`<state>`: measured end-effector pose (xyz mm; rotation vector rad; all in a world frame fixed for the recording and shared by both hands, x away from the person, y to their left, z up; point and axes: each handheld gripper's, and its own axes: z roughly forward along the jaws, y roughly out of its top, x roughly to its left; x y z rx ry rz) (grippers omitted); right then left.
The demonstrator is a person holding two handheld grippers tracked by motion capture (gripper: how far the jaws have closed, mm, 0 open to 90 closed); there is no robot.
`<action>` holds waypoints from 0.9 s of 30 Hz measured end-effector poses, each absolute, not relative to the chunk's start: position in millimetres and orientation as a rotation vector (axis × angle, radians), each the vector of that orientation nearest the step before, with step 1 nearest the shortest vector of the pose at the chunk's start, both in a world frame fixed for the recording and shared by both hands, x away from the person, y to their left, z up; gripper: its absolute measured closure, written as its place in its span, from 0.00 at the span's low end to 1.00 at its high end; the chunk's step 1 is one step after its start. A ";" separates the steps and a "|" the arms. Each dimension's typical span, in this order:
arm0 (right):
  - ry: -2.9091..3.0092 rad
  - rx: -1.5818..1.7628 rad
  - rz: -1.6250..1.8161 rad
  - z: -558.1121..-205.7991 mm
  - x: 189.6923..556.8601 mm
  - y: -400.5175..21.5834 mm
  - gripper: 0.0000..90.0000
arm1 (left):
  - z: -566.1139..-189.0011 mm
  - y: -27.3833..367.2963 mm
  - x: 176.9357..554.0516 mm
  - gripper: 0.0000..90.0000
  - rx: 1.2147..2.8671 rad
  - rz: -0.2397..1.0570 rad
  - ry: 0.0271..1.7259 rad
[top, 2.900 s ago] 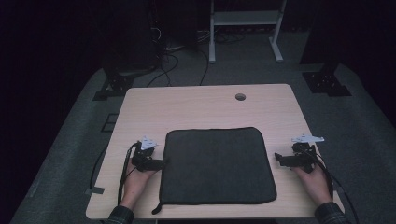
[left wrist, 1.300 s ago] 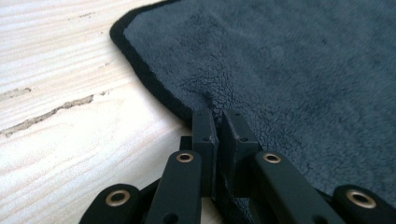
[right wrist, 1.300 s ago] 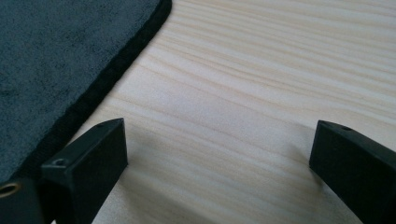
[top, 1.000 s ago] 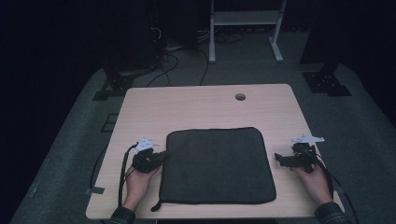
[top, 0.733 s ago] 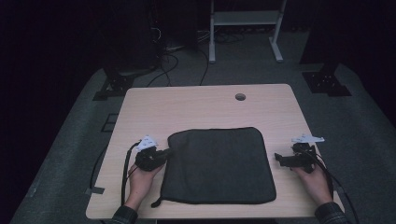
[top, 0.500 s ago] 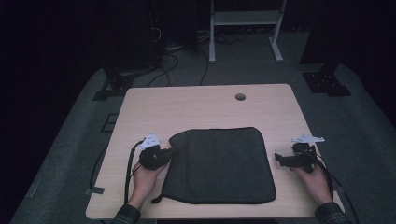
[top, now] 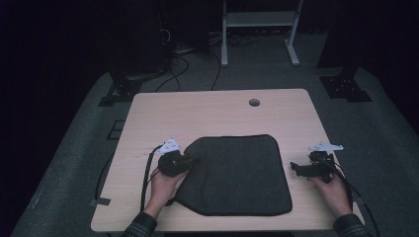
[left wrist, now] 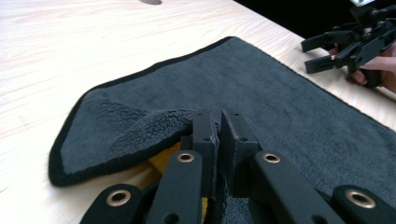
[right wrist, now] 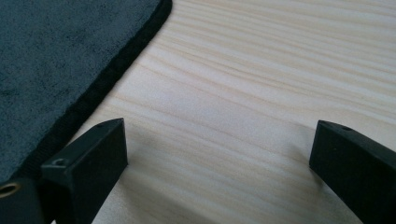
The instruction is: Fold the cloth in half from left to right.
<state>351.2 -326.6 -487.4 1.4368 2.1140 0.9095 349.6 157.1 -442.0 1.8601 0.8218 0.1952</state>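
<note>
Two claws at work over one dark grey fleecy rectangular cloth with black trim [top: 232,175], spread flat near the front edge of the pale wooden desk [top: 217,111]. Nearest on the left, left claw [left wrist: 218,122] clamped tight on the cloth's near-left corner, pile bunched between the jaws, a yellow underside peeking out beneath the lifted flap. Judged as the start of a fold: corner gathered and raised off the wood, turned inward over the cloth's own surface, the rest lying flat. Next, probably, a carry of that corner across toward the far or right side, kept low and steady so the fleece does not slip from the pinch; likely also a matching grab by the other side. Left hand [top: 163,182] low, forearm in from the bottom, wrist angled toward the cloth's middle. On the right, right claw [top: 296,169] spread wide and holding nothing, resting just beside the cloth's right edge, pointed at the trim, hand [top: 333,190] behind it. Farther off, a small round hole [top: 254,102] near the desk's back edge.
</note>
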 end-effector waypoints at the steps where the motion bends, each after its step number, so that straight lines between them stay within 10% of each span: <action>1: 2.114 1.436 0.909 -487.4 351.2 -326.6 0.04 | -441.4 154.7 350.0 0.94 1.860 0.188 0.819; 27: 2.120 1.430 0.911 -487.4 351.1 -326.5 0.03 | -437.4 74.2 367.0 0.94 1.911 0.067 0.664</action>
